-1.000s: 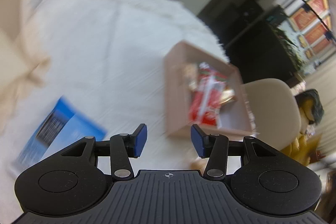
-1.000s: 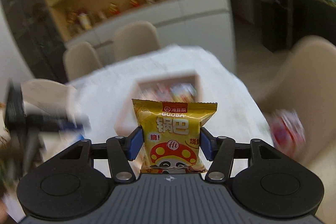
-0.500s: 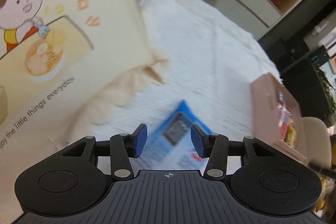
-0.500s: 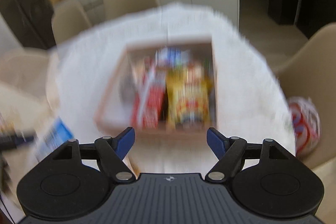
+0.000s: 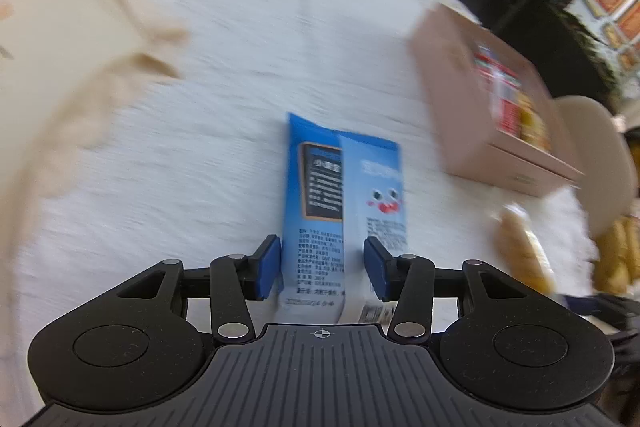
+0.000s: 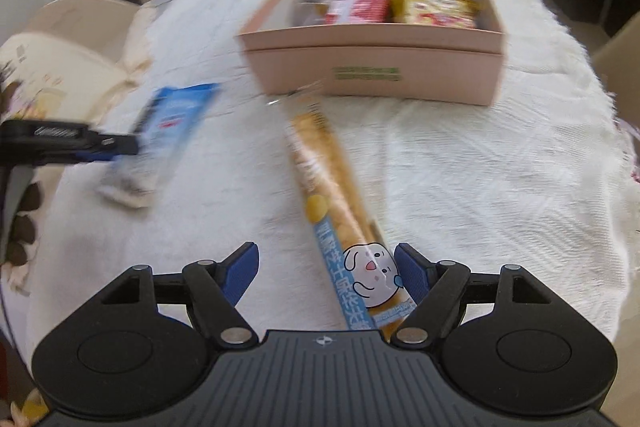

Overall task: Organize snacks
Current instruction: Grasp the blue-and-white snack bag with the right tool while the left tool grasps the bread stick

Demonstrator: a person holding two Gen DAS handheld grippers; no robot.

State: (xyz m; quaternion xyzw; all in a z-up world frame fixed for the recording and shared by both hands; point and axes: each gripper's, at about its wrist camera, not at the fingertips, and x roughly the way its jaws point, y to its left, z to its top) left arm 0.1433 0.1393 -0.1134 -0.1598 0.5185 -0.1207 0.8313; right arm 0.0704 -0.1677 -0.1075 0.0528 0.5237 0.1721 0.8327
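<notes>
Sitting in the box (image 6: 372, 71) are some snacks already. Both tools, left (image 5: 323, 269) and right (image 6: 326, 277), are spread around the blue pack (image 5: 340, 195) and long pack (image 6: 340, 227), not yet pinching.

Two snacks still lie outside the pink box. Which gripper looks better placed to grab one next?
Probably left: the left gripper already straddles the blue packet. The right gripper is open wide, the long yellow snack off-centre beside one finger.

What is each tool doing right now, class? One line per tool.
Left tool: open, fingers on either side of the blue snack packet, not clamped.
Right tool: open, over the long yellow snack stick on the white tablecloth, not gripping.
</notes>
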